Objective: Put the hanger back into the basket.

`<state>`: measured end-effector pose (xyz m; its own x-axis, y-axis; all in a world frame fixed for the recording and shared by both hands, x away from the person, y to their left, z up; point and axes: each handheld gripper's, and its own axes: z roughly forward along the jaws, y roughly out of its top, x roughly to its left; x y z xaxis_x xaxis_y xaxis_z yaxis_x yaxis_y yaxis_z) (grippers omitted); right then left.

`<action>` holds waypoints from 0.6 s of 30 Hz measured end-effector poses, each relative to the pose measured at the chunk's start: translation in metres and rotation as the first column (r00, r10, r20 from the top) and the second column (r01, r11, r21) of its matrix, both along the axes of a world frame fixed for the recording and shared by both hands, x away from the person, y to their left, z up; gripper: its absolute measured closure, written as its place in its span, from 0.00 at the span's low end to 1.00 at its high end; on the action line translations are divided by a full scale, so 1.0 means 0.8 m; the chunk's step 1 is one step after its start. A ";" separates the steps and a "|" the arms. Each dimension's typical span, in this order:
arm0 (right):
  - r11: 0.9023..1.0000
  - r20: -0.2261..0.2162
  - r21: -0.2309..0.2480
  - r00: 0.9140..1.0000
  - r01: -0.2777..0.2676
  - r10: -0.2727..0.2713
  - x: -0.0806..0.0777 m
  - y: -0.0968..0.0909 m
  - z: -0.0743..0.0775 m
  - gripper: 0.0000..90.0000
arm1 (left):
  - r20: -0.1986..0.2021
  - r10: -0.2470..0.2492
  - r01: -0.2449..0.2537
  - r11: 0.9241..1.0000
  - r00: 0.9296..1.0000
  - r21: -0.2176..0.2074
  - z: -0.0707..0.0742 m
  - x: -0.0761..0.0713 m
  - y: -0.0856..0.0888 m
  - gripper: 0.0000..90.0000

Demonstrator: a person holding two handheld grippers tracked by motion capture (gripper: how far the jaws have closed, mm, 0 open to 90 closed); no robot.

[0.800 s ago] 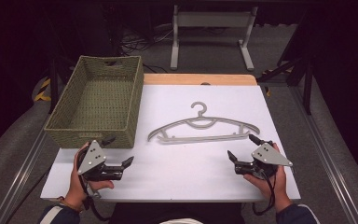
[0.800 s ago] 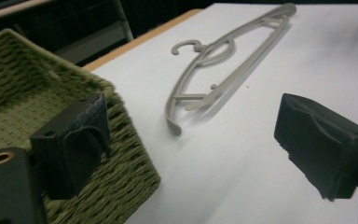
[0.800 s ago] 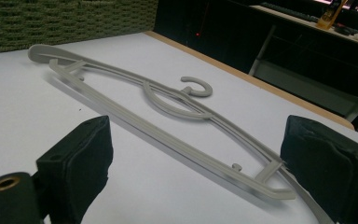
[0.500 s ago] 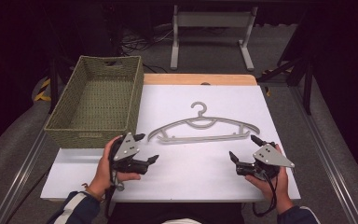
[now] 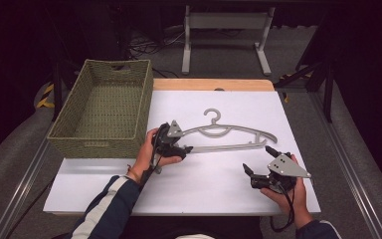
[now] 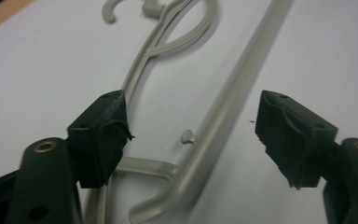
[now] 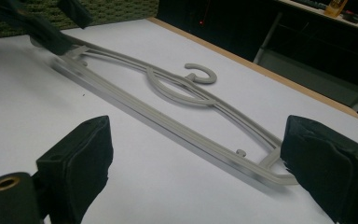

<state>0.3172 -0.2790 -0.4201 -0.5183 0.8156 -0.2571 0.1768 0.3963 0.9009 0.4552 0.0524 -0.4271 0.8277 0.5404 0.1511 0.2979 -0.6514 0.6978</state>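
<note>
Two grippers address the grey plastic clothes hanger (image 5: 229,137), which lies flat on the white worktop (image 5: 214,184) beside the woven olive basket (image 5: 102,112). The left gripper (image 5: 181,149) straddles the hanger's left end with its fingers (image 6: 100,137) spread, apparently to pinch that end. The right gripper (image 5: 258,167) waits near the hanger's right end, fingers (image 7: 77,165) spread wide and holding nothing.

The white table top (image 5: 219,184) is bright under light from above, and the room around it is very dark. The grey hanger (image 6: 223,116) throws a soft shadow. Close up, the black jaws look fuzzy. The high view is a bit grainy.
</note>
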 end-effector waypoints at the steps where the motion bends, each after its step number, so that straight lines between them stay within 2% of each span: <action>1: 1.000 -0.005 -0.006 1.000 -0.003 0.003 0.000 0.000 -0.001 0.11 | -0.034 0.000 0.000 1.000 0.999 -0.006 -0.001 0.009 -0.003 0.32; 2: 1.000 -0.009 -0.012 1.000 -0.006 0.006 0.001 0.000 -0.002 0.11 | -0.042 -0.004 0.004 1.000 0.999 0.002 -0.001 0.015 -0.005 0.35; 4: 1.000 -0.013 -0.014 1.000 -0.010 0.010 0.001 0.001 -0.003 0.11 | -0.059 0.032 -0.030 0.999 0.998 0.030 -0.002 0.029 -0.013 0.36; 8: 1.000 -0.024 -0.020 1.000 -0.017 0.016 0.002 0.002 -0.003 0.11 | -0.088 0.046 -0.040 0.997 0.995 0.070 -0.003 0.053 -0.028 0.40; 9: 1.000 -0.025 -0.022 1.000 -0.018 0.017 0.002 0.002 -0.004 0.11 | -0.103 0.040 -0.032 0.997 0.994 0.077 -0.005 0.060 -0.032 0.44; 14: 0.999 -0.051 -0.038 0.998 -0.032 0.031 0.004 0.004 -0.007 0.11 | -0.162 0.043 -0.020 0.989 0.986 0.143 -0.014 0.090 -0.054 0.45; 16: 0.998 -0.053 -0.040 0.998 -0.038 0.036 0.004 0.005 -0.008 0.11 | -0.165 0.039 -0.015 0.989 0.985 0.145 -0.014 0.092 -0.056 0.46; 17: 0.998 -0.053 -0.040 0.998 -0.038 0.036 0.004 0.005 -0.008 0.11 | -0.187 0.043 -0.016 0.989 0.981 0.146 -0.013 0.099 -0.059 0.46; 18: 0.998 -0.055 -0.038 0.998 -0.042 0.040 0.004 0.004 -0.008 0.11 | -0.190 0.046 -0.018 0.989 0.981 0.150 -0.012 0.103 -0.060 0.46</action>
